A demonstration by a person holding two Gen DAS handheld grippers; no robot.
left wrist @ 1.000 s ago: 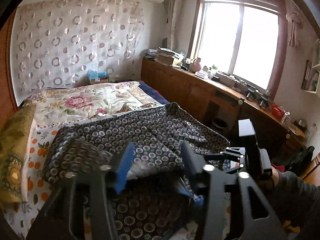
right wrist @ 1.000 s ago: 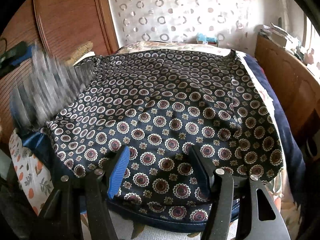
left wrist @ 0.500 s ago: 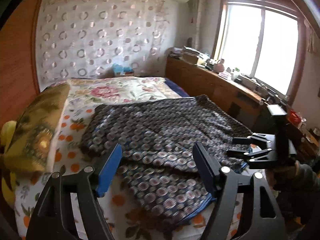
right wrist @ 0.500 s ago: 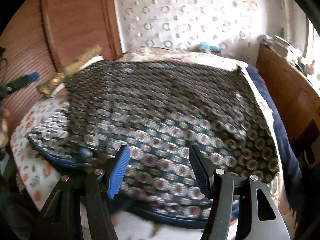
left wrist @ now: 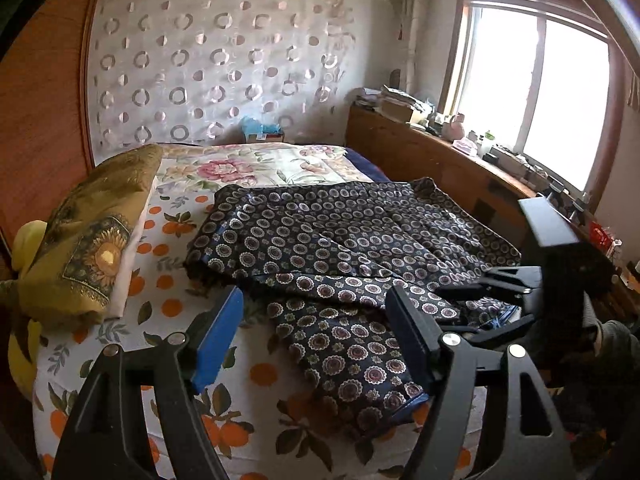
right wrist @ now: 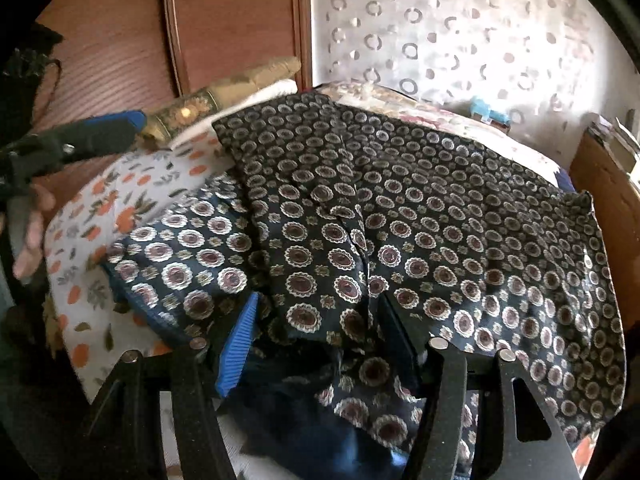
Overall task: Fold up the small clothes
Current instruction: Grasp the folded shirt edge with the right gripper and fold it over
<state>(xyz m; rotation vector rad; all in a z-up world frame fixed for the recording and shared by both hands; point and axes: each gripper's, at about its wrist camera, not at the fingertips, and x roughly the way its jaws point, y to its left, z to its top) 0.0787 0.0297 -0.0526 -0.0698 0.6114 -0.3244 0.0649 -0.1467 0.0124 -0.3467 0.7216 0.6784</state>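
Observation:
A dark navy garment with a medallion print (left wrist: 344, 240) lies spread on the bed, with one part folded over; it fills the right wrist view (right wrist: 400, 220). My left gripper (left wrist: 316, 328) is open and empty, held above the garment's near left edge. My right gripper (right wrist: 316, 328) is open, with a bunched fold of the garment's near hem between its fingers. It shows at the right of the left wrist view (left wrist: 480, 304), open over that hem. The left gripper shows at the far left of the right wrist view (right wrist: 100, 132).
The bed has an orange-print sheet (left wrist: 160, 240) and a floral quilt (left wrist: 248, 164). A gold sunflower pillow (left wrist: 92, 240) lies at the left by the wooden headboard (left wrist: 40, 120). A cluttered wooden counter (left wrist: 460, 152) runs under the window on the right.
My left gripper let go of the garment and drew back to the left, open. My right gripper came down onto the near hem, and cloth now bunches between its fingers.

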